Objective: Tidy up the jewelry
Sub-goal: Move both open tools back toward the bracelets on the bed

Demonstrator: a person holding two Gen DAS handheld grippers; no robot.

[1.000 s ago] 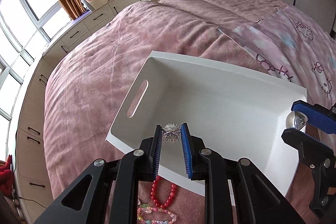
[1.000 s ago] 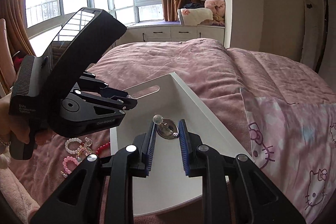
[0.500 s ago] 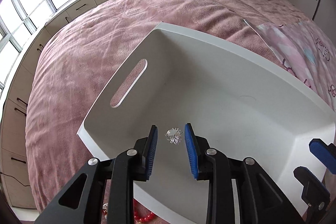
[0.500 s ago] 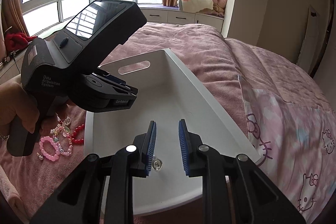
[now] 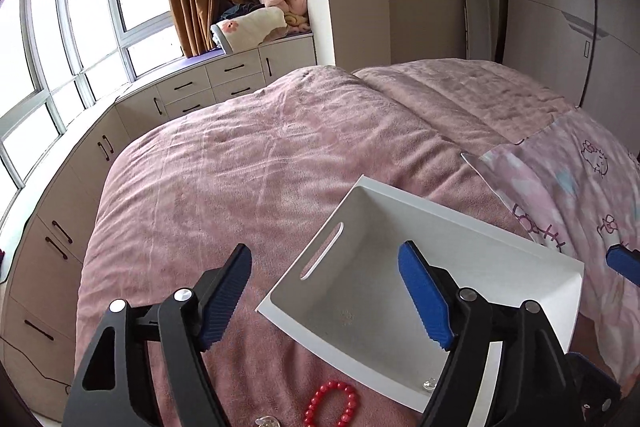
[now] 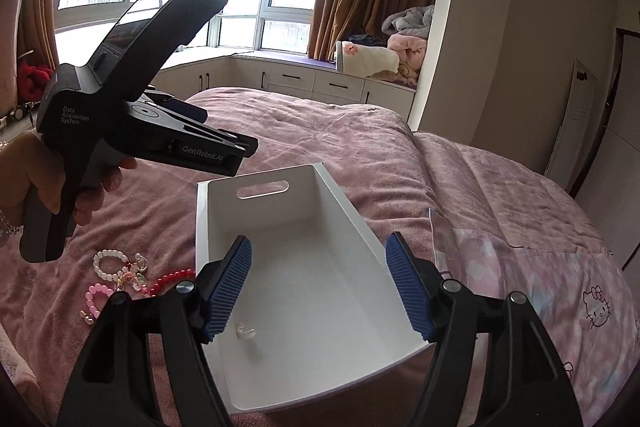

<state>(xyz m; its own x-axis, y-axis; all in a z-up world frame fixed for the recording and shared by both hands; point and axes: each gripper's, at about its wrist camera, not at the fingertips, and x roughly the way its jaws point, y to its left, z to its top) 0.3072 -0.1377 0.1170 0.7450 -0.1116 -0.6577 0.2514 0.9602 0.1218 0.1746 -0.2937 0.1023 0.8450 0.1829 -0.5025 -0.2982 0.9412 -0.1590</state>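
Because the soft pink bed (image 6: 320, 131) would swallow small pieces, a white bin (image 6: 340, 211) sits on it as the collecting place, with two tiny silver pieces (image 6: 246, 331) already on its floor. Both the left gripper (image 5: 324, 297) and right gripper (image 6: 318, 287) hang above it, spread wide and holding nothing. Beside the bin's left wall, a red bead bracelet (image 5: 331, 403) and pale and pink ones (image 6: 110, 267) lie on the cover, probably next to go in.

a tray (image 6: 362, 227) sits on a bed (image 6: 360, 131), with a small ring (image 6: 245, 332) inside near its front; bracelets (image 6: 116, 275) lie on the blanket left of the tray, drawers (image 6: 320, 83) behind
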